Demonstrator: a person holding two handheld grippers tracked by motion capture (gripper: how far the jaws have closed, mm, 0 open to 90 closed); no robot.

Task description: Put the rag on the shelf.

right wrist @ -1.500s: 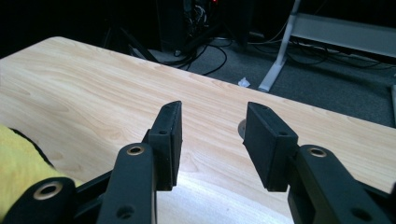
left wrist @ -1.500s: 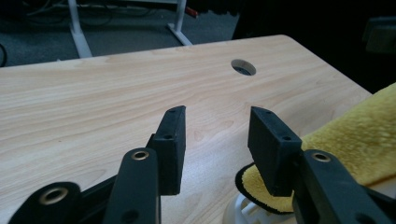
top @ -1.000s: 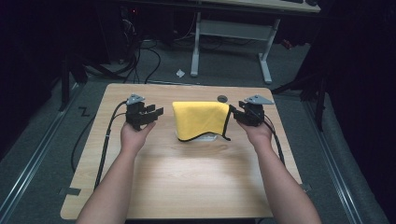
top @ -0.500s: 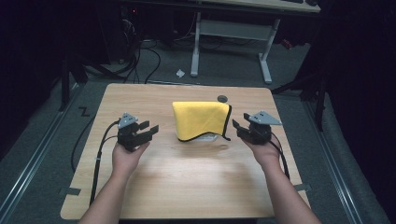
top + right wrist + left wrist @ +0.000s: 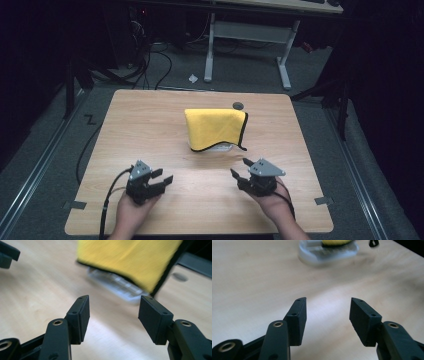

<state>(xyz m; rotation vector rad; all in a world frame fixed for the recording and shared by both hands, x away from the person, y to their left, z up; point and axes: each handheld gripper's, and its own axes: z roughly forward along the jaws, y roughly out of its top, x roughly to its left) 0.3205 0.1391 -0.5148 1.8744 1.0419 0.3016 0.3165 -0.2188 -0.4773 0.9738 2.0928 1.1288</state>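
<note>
Yellow microfibre cloth with a black stitched edge (image 5: 216, 129) lies draped over a clear ribbed plastic container (image 5: 218, 147) at the middle of the pale wood-grain table (image 5: 150, 125); no brand, label or legible writing can be made out on cloth, container or table. Compared with a second ago, both hands have drawn back from the flanks of the cloth toward the near edge of the table, and the cloth itself has not shifted. Left gripper (image 5: 161, 179): black two-jaw tool with a grey three-cornered plate on top, held in the person's left hand (image 5: 134, 212), palm under the body, forearm entering from the bottom, jaws aimed forward and toward the centre. Its jaws have just been opening and stand spread with nothing between them; the left gripper view shows bare wood in the gap (image 5: 327, 307) and the container ahead of the fingertips, well apart. Right gripper (image 5: 241, 168): same build, carried in the right hand (image 5: 274, 202), jaws aimed forward and inward. Its jaws have likewise just been opening and stand wide, empty; in the right gripper view (image 5: 113, 303) the cloth's edge and the container base sit ahead of the fingertips, apart from them. A small dark round disc (image 5: 238, 105) lies on the table beyond the cloth.
</note>
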